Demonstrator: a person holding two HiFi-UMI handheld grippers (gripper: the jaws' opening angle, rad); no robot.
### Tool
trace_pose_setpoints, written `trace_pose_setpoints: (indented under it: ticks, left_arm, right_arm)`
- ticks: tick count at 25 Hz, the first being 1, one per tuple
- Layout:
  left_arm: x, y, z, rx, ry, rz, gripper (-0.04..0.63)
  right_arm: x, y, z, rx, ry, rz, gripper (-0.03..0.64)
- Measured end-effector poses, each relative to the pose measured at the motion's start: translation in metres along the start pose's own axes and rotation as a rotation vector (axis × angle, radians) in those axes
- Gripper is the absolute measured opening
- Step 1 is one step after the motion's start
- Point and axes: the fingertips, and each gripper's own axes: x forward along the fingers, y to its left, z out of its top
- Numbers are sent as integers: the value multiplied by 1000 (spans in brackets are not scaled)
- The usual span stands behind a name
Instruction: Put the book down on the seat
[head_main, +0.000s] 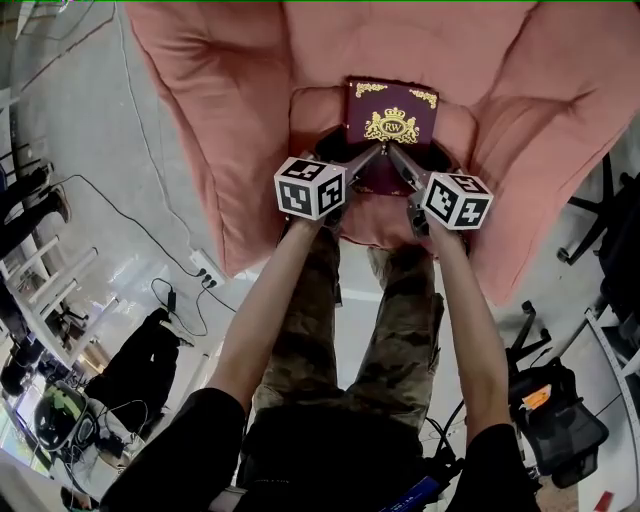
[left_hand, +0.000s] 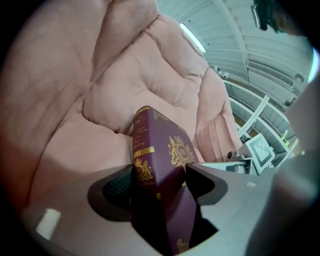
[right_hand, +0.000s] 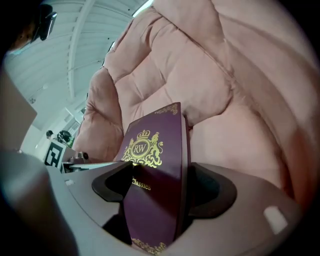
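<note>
**Operator:** Report edges and clearance around the book (head_main: 392, 118).

**Inspector:** The book is over the seat cushion (head_main: 372, 225) of the pink armchair (head_main: 230, 120). Its front cover faces up and its far edge points toward the backrest (head_main: 400, 35). Padded armrests (head_main: 540, 130) rise on both sides, and a band of open cushion shows between each one and the book's side edges. The cushion's front edge lies just beside the person's knees (head_main: 395, 265).

**Operator:** Gripper condition?

**Inspector:** The left gripper (left_hand: 160, 174) is clamped on the book at the spine corner, with its pads against the book on both sides. The right gripper (right_hand: 159, 175) is clamped on the opposite side, one jaw on the front cover and the other behind the book. The marker cubes (head_main: 310, 187) stand near the cushion's front.

**Operator:** List what cannot be read.

**Inspector:** It cannot be determined whether the book's underside touches the cushion, because the book covers the contact zone. In the head view, the gripper fingers cross the book's near edge. In each gripper view, the housing cuts off the book's lower part. The armchair's top and outer sides run out of frame.
</note>
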Motion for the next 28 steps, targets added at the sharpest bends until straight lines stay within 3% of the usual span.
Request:
trace_pose_setpoints:
  ticks: [5,10,14,18,24,28]
  left_arm:
    - [-18,6,-7,14,44,118,302]
    - [-57,-3,-18,-24,64,116,268]
    - [-81,-31,-22,-11,67,104,244]
    - [-111,-76,-19,61,60,96,244]
    - [-165,-153,8,186,32,68,236]
    - [-205,-203,37,270,19,20,236]
  right_arm:
    - [-18,2,-8,-98,36,-76,337]
    - [-55,16,-28,-74,54,-89,333]
    - [-88,34,-39,-74,51,-70,319]
    - [-119,72,-35,-117,25,-22,293]
    - [-185,136,-12,-216,-30,6,196]
    - [-237,181,25,-280,-96,17,139]
